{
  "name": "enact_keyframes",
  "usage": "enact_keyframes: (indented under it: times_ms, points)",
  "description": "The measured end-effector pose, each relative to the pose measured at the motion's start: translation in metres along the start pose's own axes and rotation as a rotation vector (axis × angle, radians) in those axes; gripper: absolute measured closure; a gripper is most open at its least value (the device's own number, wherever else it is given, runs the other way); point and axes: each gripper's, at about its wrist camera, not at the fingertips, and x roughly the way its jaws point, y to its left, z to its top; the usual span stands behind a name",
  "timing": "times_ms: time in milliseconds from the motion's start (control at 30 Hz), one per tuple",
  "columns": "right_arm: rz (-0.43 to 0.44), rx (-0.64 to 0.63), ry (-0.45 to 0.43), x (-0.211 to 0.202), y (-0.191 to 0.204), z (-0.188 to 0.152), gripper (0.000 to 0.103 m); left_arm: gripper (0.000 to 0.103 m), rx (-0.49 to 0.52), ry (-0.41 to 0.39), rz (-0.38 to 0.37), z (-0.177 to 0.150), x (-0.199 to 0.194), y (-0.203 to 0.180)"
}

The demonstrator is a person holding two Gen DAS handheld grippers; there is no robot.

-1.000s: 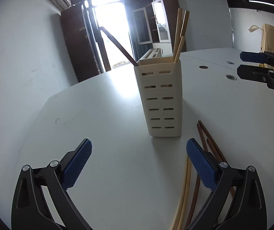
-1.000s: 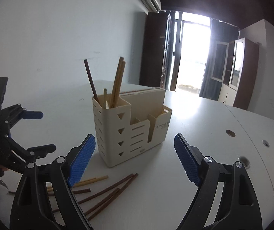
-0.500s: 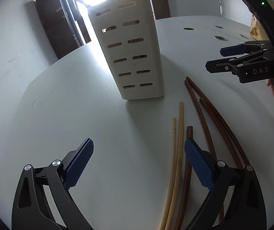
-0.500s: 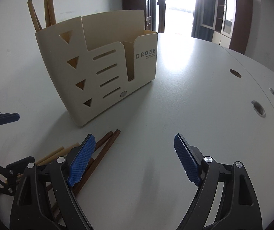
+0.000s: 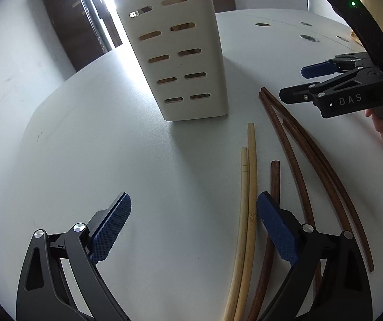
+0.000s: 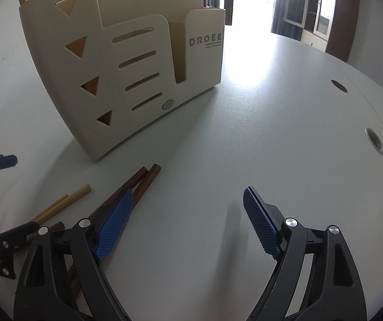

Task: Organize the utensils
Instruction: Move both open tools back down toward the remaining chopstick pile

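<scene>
Cream holder [image 6: 127, 61] marked DROEE, gripper [image 5: 322, 80] marked DAS

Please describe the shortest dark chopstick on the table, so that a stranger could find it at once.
Start at the cream utensil holder on the white table; loose chopsticks lie beside it. Next to the two pale chopsticks lies the dark chopstick, whose end stops far short of the longer dark ones.

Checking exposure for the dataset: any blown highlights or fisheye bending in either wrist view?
Left wrist: window behind the utensil holder is blown out; dark chopsticks on the table bow from fisheye. Right wrist: doorway clipped white, with glare on the tabletop right of the holder; corners vignette black.
</scene>
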Motion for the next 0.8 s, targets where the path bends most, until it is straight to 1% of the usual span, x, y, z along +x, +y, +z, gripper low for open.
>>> enact_keyframes:
  times_ms: [133, 200, 300, 400, 533, 633, 700, 800]
  points:
    - [0.016, -0.002, 0.005, 0.005, 0.0, 0.0, 0.019, 0.01, -0.045, 0.013, -0.007, 0.002, 0.004, 0.01]
    - [0.015, -0.006, 0.004, 0.005, 0.001, -0.001, 0.019, 0.01, -0.05, 0.019, -0.016, 0.002, 0.007, 0.011]
    - [0.022, -0.003, 0.008, 0.008, 0.0, -0.002, 0.019, 0.01, -0.047, 0.004, -0.016, 0.003, 0.005, 0.012]
    - [0.017, -0.004, 0.014, 0.009, -0.001, 0.001, 0.019, 0.01, -0.071, -0.016, -0.022, 0.003, -0.004, 0.016]
    - [0.007, -0.016, 0.018, 0.011, 0.002, 0.002, 0.019, 0.01, -0.094, 0.006, -0.004, 0.004, 0.002, 0.02]
    - [0.013, -0.004, 0.015, 0.01, 0.001, 0.001, 0.019, 0.011, -0.076, 0.016, -0.017, 0.005, 0.005, 0.015]
    - [0.027, 0.021, 0.009, 0.008, -0.002, 0.002, 0.019, 0.011, -0.058, 0.024, -0.01, 0.006, 0.007, 0.01]
    - [0.041, 0.039, 0.005, 0.006, -0.005, 0.003, 0.019, 0.01, -0.066, 0.035, -0.028, 0.008, 0.013, 0.006]
